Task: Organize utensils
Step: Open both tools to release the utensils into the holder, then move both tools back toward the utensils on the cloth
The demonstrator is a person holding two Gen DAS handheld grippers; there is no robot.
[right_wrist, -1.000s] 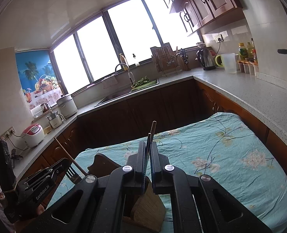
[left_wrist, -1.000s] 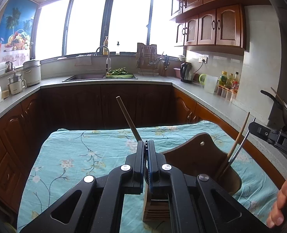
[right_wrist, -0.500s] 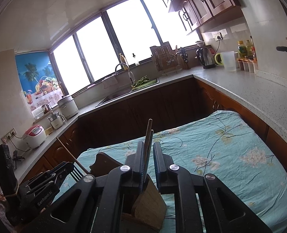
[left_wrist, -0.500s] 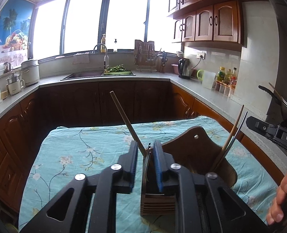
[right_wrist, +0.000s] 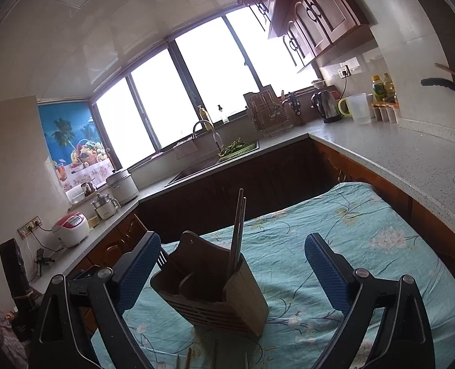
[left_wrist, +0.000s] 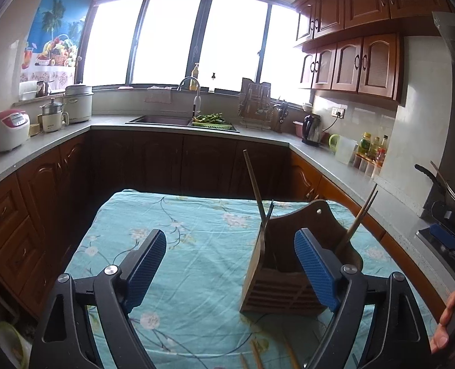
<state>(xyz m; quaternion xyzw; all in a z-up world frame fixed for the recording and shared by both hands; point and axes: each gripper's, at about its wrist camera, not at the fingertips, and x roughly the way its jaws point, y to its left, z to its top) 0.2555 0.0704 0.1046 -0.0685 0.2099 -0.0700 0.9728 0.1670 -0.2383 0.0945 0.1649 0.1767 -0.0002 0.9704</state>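
Observation:
A wooden utensil holder (left_wrist: 289, 264) stands on the teal flowered cloth (left_wrist: 196, 246). A brown chopstick (left_wrist: 254, 190) and a fork (left_wrist: 269, 215) lean in its left compartment, and thin chopsticks (left_wrist: 359, 215) lean in the right one. My left gripper (left_wrist: 230, 264) is drawn back from the holder with its jaws opening wide and nothing pressed between the blue pads. In the right wrist view the holder (right_wrist: 215, 295) has a pair of chopsticks (right_wrist: 238, 224) upright and the fork (right_wrist: 162, 258) at its left. My right gripper (right_wrist: 232, 272) is also opening and holds nothing.
Loose utensil tips lie on the cloth at the near edge (left_wrist: 255, 356) (right_wrist: 187, 359). The other gripper (left_wrist: 452, 236) and a hand (left_wrist: 449, 329) sit at the right edge. Counters with a sink (left_wrist: 162, 120), a kettle (right_wrist: 325, 107) and rice cookers (left_wrist: 9, 129) ring the table.
Both grippers went from shut to wide open and pulled back from the holder. The fork and the chopstick pair they had pinched now stand free in the compartments.

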